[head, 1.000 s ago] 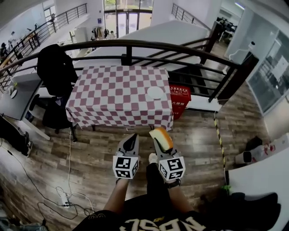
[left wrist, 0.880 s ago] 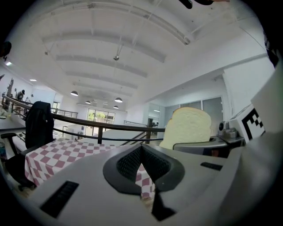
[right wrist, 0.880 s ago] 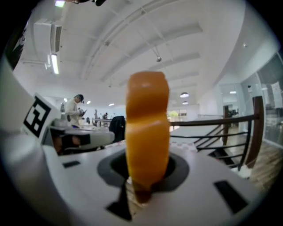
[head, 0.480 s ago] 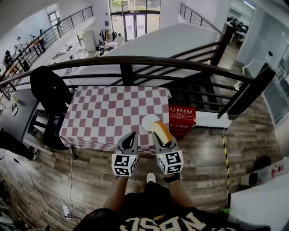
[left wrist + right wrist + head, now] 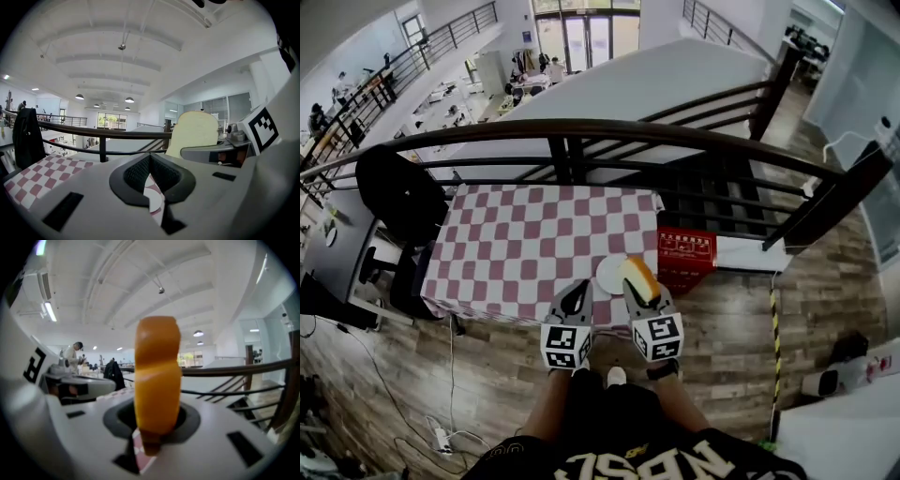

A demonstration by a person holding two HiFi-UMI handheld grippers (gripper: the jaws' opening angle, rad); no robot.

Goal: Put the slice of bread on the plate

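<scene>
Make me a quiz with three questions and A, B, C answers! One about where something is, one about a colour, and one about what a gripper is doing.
1. Where is the white plate?
A. On a chair
B. On the tablecloth, near its front edge
C. On the floor

2. What colours are the tablecloth's squares?
A. Blue and yellow
B. Green and black
C. Red and white

3. What is the right gripper doing?
A. Gripping the slice of bread
B. Open and empty
C. Holding the plate

Answers:
1 B, the head view shows it by the near edge.
2 C, the checks are red and white.
3 A, the bread stands upright between its jaws.
</scene>
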